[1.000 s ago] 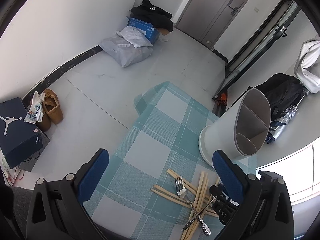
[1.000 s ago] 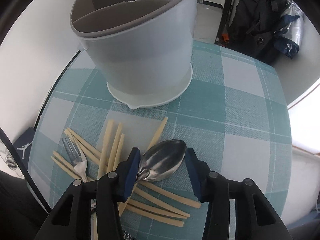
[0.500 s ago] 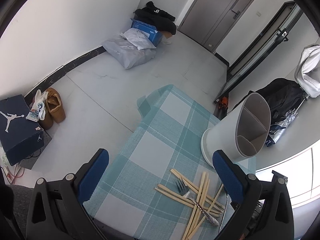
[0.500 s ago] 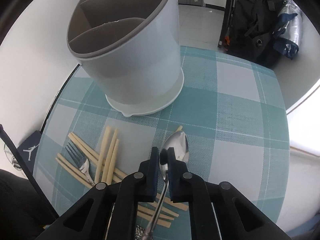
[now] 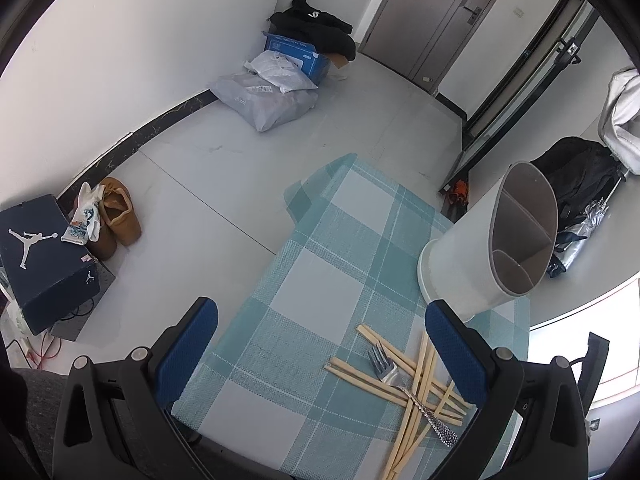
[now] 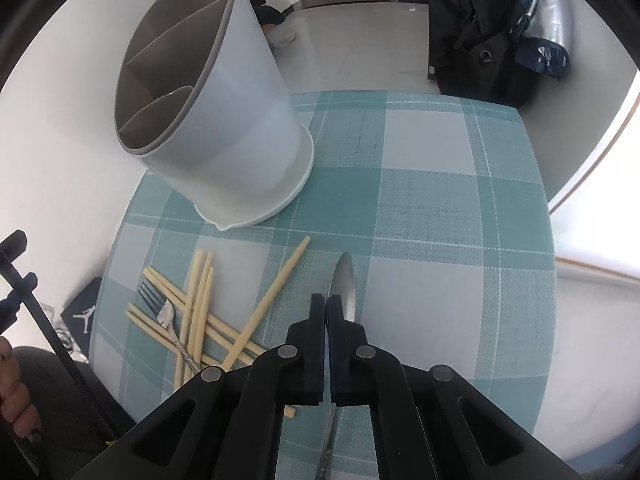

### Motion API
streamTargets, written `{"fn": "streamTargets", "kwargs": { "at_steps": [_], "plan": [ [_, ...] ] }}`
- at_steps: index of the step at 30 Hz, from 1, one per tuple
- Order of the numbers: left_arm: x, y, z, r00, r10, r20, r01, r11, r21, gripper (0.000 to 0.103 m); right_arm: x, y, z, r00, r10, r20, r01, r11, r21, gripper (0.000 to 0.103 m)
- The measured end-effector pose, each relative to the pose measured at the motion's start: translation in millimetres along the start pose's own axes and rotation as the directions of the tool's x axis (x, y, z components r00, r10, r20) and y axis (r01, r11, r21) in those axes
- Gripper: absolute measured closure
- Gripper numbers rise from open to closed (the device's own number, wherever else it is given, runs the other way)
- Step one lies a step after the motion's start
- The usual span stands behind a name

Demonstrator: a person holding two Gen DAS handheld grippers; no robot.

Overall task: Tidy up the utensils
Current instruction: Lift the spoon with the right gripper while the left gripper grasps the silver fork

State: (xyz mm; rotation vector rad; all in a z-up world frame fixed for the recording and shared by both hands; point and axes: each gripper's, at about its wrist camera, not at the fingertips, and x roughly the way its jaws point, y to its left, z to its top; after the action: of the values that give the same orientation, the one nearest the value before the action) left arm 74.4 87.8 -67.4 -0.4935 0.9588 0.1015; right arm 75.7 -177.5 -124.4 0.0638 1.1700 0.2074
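Observation:
My right gripper [image 6: 327, 303] is shut on a metal spoon [image 6: 345, 280], pinched at the neck with the bowl edge-on, lifted above the checked cloth [image 6: 432, 200]. To its left lie several pale chopsticks [image 6: 276, 292] in a loose heap with a silver fork [image 6: 166, 316] across them. A white divided utensil holder [image 6: 208, 120] stands behind them. In the left wrist view my left gripper [image 5: 320, 344] hangs open above the cloth's near edge, nothing between its blue pads; the fork [image 5: 384, 368], chopsticks [image 5: 420, 368] and holder [image 5: 492, 256] lie to its right.
The small table's cloth edge [image 5: 248, 292] drops to a grey floor. On the floor: a dark shoebox [image 5: 40, 256], tan shoes [image 5: 116, 216], grey parcels [image 5: 272, 100]. A black bag [image 6: 480, 28] sits beyond the table. A person's hand [image 6: 12, 392] shows at lower left.
The right gripper shut on the spoon's neck and lifted it off the chopsticks, shifting right; the spoon turned edge-on. The left gripper stayed open and hardly moved.

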Motion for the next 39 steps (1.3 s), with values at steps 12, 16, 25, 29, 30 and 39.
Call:
{"fn": "streamTargets", "kwargs": {
  "at_steps": [12,16,25,29,30,39],
  "plan": [
    [34.9,-19.3,-21.7,0.980,0.001,-0.197,0.025,0.992,0.127,0.001,18.9,-45.7,21.1,0.998,0.065,-0.013,-0.064,0.996,0.056,0.096],
    [51.9,-35.1,-29.2,0.972,0.058,-0.228,-0.002,0.971,0.237,0.004,22.5,-56.7,25.4,0.993,0.116,0.004,-0.116,0.990,0.086,0.098],
    [64.8,-47.7,-38.9,0.958,0.121,-0.261,-0.011,0.923,0.386,0.009,2.6,-69.7,19.9,0.969,0.219,0.113,-0.229,0.969,0.088,0.101],
    [72.9,-56.8,-42.6,0.948,0.151,-0.281,-0.020,0.908,0.419,0.022,-19.4,-65.2,19.9,0.950,0.253,0.184,-0.269,0.961,0.067,0.101],
    [73.6,-56.2,-43.4,0.945,0.152,-0.291,-0.019,0.910,0.414,0.023,-22.8,-65.2,20.5,0.945,0.260,0.199,-0.277,0.959,0.062,0.101],
    [72.2,-66.7,-45.2,0.948,0.157,-0.277,-0.018,0.894,0.448,0.072,-40.5,-60.3,23.3,0.923,0.287,0.255,-0.310,0.949,0.053,0.101]
  ]
}}
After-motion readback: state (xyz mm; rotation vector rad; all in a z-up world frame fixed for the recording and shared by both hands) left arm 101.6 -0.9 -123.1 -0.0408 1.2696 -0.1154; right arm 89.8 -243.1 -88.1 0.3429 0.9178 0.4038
